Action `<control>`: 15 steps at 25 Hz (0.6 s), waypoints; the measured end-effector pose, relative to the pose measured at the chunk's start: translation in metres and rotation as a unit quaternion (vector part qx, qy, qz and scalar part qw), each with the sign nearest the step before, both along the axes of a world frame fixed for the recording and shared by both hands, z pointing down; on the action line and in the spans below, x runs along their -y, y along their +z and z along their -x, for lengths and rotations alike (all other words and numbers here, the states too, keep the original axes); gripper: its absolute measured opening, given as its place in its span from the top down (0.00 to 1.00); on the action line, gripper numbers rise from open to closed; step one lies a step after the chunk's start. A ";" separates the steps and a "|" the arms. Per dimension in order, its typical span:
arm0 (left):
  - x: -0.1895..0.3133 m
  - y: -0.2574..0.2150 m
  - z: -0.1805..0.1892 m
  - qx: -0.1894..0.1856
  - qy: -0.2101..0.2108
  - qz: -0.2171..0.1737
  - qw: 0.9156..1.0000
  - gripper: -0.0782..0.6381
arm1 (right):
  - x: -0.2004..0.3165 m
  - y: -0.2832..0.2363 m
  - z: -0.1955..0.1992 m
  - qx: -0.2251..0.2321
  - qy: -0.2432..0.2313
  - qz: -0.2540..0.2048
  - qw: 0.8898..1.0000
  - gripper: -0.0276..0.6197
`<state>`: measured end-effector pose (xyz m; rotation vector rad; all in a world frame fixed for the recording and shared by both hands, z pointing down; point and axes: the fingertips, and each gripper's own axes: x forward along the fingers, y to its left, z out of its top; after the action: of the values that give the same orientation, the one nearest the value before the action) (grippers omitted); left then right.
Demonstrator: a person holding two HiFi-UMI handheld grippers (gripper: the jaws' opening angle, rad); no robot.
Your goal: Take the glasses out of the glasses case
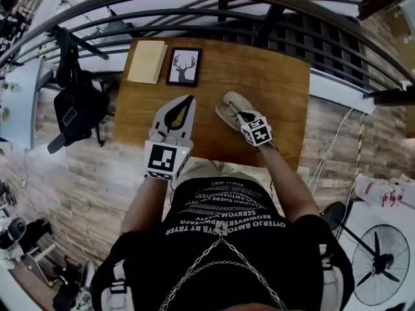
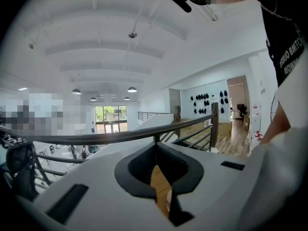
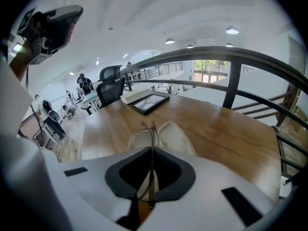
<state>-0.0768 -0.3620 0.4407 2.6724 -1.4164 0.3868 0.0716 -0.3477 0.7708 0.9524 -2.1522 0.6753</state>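
Right gripper clamped on the glasses, over the open case

My right gripper [image 1: 242,116] has its jaws closed on the thin frame of the glasses [image 3: 152,131], which stick out above the cream glasses case [image 3: 175,136]; I can't tell whether they touch it. The case lies open near the middle of the wooden table [image 1: 279,89]. My left gripper [image 1: 188,102] hangs closed and empty near the front edge. A picture frame [image 1: 184,67] and notebook [image 1: 147,61] sit at the far left corner.

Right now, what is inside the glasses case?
The open glasses case shows only pale lining. The glasses, pinched in the right gripper, hang over its opening; whether they are clear of it I cannot tell. Its near end is hidden behind the fingers.
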 end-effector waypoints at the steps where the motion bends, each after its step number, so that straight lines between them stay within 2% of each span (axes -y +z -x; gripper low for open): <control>1: -0.001 0.000 0.000 -0.001 0.000 -0.001 1.000 0.85 | -0.001 -0.003 0.000 0.002 0.001 -0.003 1.000 0.91; 15: -0.008 -0.009 -0.012 -0.007 0.003 -0.013 1.000 0.85 | -0.008 -0.051 -0.004 0.029 0.008 -0.059 0.998 0.91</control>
<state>-0.0646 -0.3537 0.4315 2.6950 -1.4194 0.3527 0.0761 -0.3398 0.7200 1.0255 -2.2594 0.5957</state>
